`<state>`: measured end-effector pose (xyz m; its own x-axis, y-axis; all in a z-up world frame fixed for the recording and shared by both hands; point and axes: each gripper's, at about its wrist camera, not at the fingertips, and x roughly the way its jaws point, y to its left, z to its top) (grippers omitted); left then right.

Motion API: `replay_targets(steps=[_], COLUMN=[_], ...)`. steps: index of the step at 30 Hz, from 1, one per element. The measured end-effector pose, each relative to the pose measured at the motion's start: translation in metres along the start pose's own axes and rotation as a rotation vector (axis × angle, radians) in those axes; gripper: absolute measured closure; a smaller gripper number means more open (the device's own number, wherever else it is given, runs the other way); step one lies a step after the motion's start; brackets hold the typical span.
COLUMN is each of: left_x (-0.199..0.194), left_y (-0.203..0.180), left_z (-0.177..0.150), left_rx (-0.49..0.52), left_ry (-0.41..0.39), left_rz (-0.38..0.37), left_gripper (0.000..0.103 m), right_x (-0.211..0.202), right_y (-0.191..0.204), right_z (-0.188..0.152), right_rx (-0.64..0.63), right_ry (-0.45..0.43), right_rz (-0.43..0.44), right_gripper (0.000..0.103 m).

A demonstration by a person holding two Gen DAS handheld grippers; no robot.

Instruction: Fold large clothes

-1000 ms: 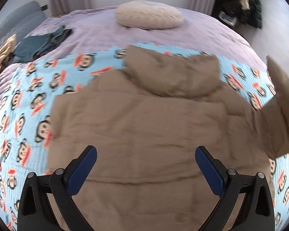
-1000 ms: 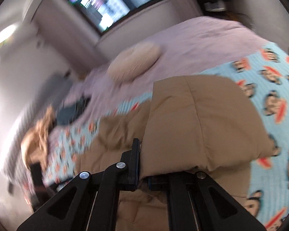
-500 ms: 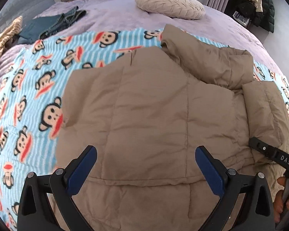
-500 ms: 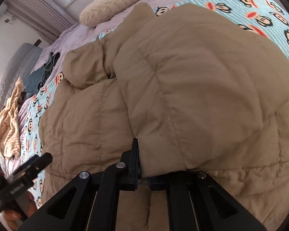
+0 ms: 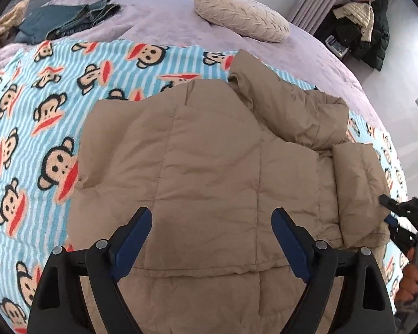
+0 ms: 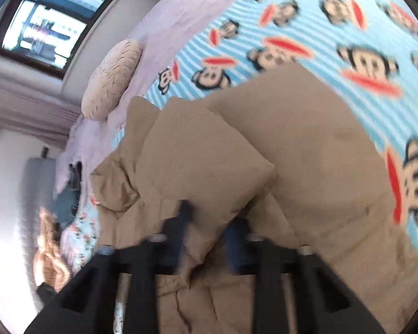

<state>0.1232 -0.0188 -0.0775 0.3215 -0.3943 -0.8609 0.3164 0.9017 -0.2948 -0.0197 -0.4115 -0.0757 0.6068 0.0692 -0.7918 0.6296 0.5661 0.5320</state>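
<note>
Since a second ago: right sleeve, then up in the air at the right edge, now lies folded in across the jacket body; left gripper has come in lower over the near hem.
Jacket: tan quilted puffer jacket lies back-up on the monkey-print blanket, collar far, hem near.
Folded sleeve: the sleeve sits on the jacket's right side, cuff toward us.
Handling, my read: light, soft and springy; the padding will puff back up, so each fold wants pressing down. Shell looks smooth and may slide on itself.
Where to grip: I'd pinch a seam or edge, the left hem corner or the left shoulder, not the fat middle of a panel.
Left gripper: left gripper hovers over the near hem, fingers wide but closing in, nothing between them yet.
Right gripper: right gripper is blurred, fingers nearly together with a tan fold running down between them; looks pinched, though I can't be sure of contact.
Edges: jacket's left edge is ragged, blanket showing beside it.
Open room: plenty of bare blanket to the left; lilac bedspread beyond.
Clutter: cream pillow far, jeans far left, both well apart from the jacket.
</note>
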Motion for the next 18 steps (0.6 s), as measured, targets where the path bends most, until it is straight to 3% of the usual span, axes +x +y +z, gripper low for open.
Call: replay_targets(steps=[4, 8, 10, 11, 12, 15, 18], left_x=[-0.01, -0.015, -0.015, -0.014, -0.012, -0.005, 0.002], left_y=[0.018, 0.033, 0.039, 0.039, 0.037, 0.025, 0.011], left_z=[0.002, 0.008, 0.011, 0.013, 0.014, 0.013, 0.01], left_rx=[-0.05, -0.102, -0.15, -0.161, -0.165, -0.139, -0.129], left_ry=[-0.012, -0.012, 0.01, 0.018, 0.026, 0.047, 0.077], left_rz=[-0.061, -0.118, -0.206, -0.238, -0.268, -0.29, -0.332], left_gripper=[0.014, 0.014, 0.014, 0.014, 0.014, 0.014, 0.014], right_x=[0.004, 0.028, 0.045, 0.052, 0.058, 0.055, 0.031], right_y=[0.062, 0.12, 0.134, 0.138, 0.137, 0.116, 0.075], right_z=[-0.017, -0.06, -0.085, -0.095, -0.103, -0.109, -0.097], right_rx=[-0.25, -0.497, -0.589, -0.623, -0.639, -0.576, -0.477], right_ry=[-0.009, 0.076, 0.123, 0.156, 0.199, 0.263, 0.271], right_rz=[0.024, 0.047, -0.029, -0.077, -0.104, -0.067, -0.05], right_gripper=[0.092, 0.092, 0.09, 0.081, 0.067, 0.046, 0.045])
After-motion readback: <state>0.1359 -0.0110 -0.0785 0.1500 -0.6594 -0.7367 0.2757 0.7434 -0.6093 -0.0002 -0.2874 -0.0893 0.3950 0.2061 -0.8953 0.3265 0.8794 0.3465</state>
